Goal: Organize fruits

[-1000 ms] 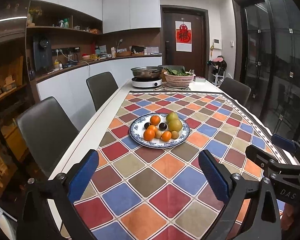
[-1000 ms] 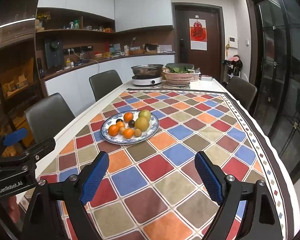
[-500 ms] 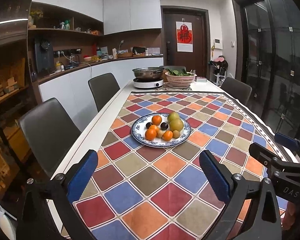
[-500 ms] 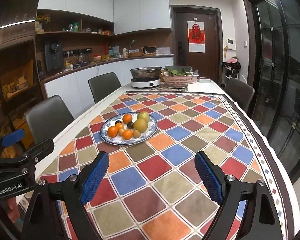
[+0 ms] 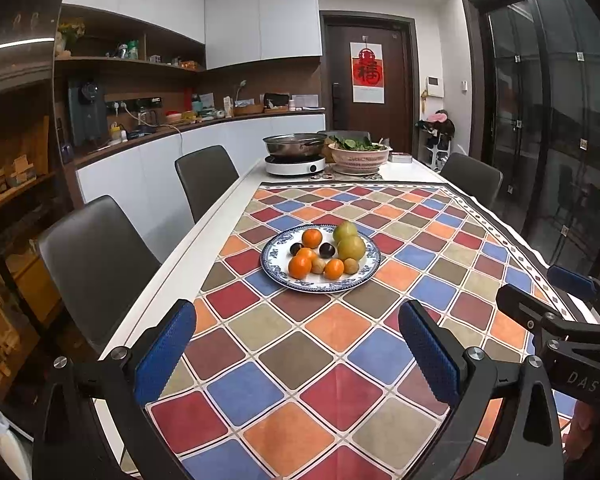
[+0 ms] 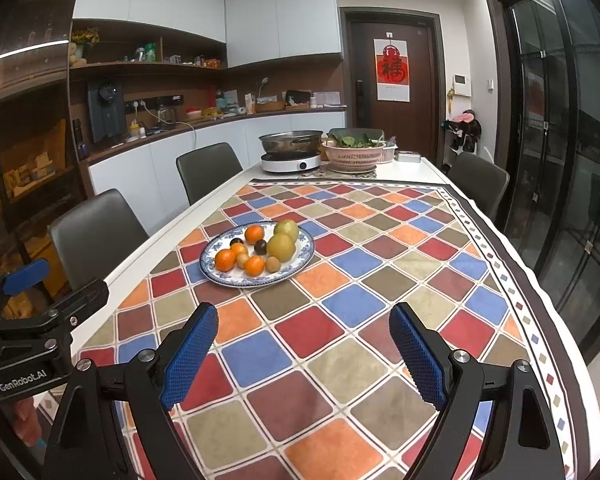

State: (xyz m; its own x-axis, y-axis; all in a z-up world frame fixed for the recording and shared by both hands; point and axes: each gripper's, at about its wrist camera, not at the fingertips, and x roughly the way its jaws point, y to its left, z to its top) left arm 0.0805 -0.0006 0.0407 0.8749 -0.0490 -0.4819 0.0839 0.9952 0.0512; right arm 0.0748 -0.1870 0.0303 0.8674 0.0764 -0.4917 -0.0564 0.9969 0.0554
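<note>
currently, the left gripper (image 5: 298,346) and right gripper (image 6: 303,350) are hovering wide open, gripping nothing, while the fruits (image 5: 327,250) are sitting on the plate (image 5: 364,278) ahead, well apart from both.

A home kitchen-diner: ahead of the tool runs a long desk (image 5: 220,216) under a checked cloth (image 5: 340,340), chairs (image 5: 208,176) alongside, a hotpot cooker (image 5: 295,164) at the far end, fitted white cabinets (image 5: 260,16) beyond.

even indoor light, sharp, fisheye-bent dark edges.
</note>
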